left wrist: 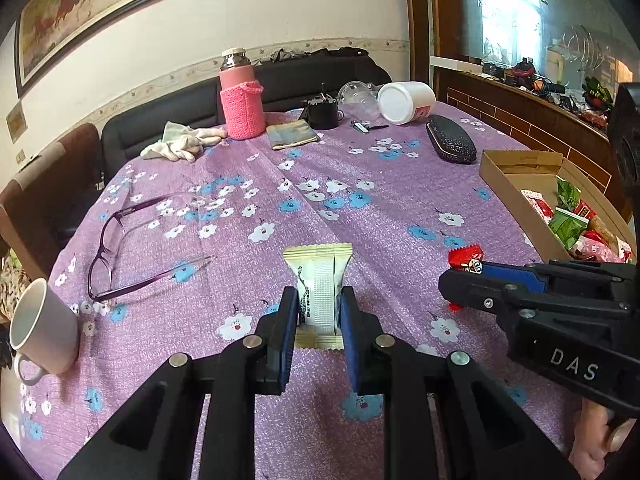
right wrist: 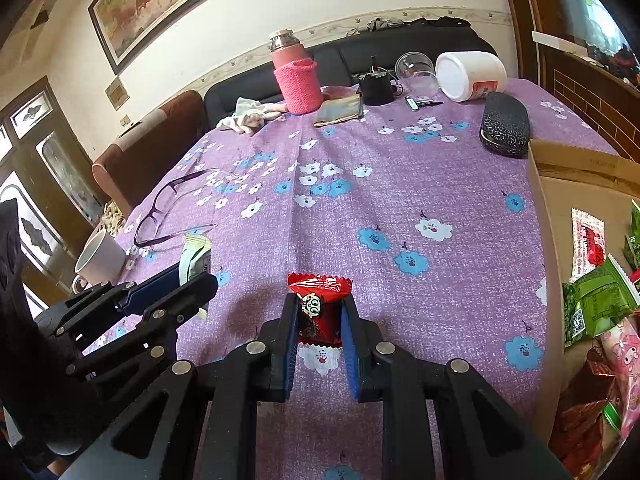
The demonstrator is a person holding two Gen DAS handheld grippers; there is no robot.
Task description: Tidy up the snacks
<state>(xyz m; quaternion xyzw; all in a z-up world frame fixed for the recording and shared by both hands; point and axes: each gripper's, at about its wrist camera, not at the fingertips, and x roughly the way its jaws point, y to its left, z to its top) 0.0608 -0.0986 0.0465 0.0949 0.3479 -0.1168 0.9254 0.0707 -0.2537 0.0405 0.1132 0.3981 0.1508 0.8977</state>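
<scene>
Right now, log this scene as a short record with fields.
left gripper: shut on a cream snack packet
right gripper: shut on a red candy
cardboard box: at the right, holding green, red and pink snack packets
table: purple flowered cloth
also there: glasses, white mug, pink flask

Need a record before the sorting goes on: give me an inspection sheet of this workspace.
Surface: purple flowered tablecloth, creased.
Job's things: white snack packet; red snack packet; cardboard box holding snacks.
Clutter: glasses, mug, pink flask, glasses case, white jar on its side.
Grippers: left hand-held gripper shut on white snack packet; right hand-held gripper shut on red snack packet.
Cables: nothing seen.
Surroundings: framed painting, sofa.
</scene>
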